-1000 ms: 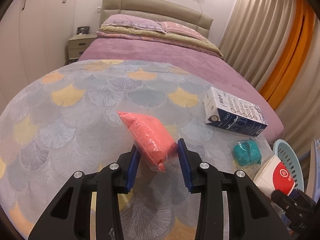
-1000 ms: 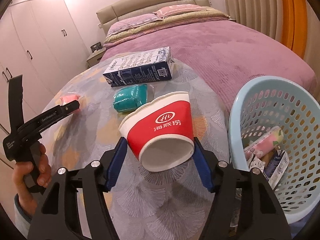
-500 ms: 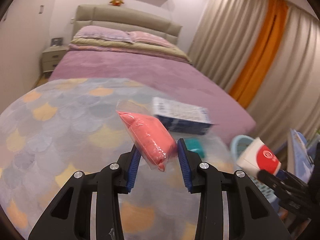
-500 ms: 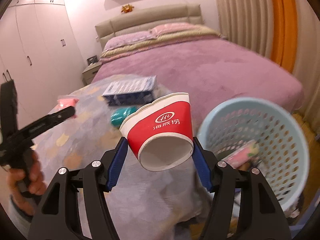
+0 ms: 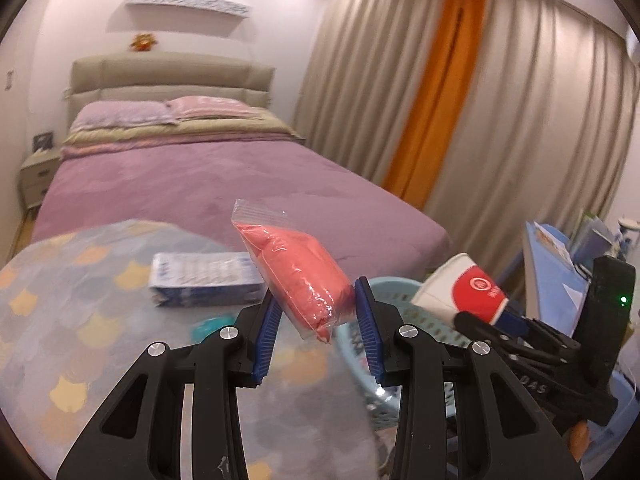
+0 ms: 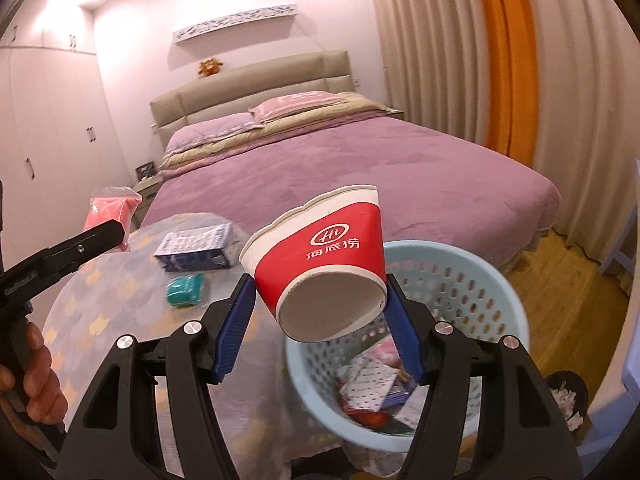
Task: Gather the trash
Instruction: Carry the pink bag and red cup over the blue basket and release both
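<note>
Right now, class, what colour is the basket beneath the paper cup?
Light blue basket, clearest in the right wrist view.

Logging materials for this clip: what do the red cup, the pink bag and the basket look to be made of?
Cup: probably coated paper, with a matte white base and rolled rim.
Bag: thin clear plastic film, glossy and crinkled, holding something pink that I cannot identify.
Basket: pale blue moulded plastic, its wall pierced by regular holes.
</note>
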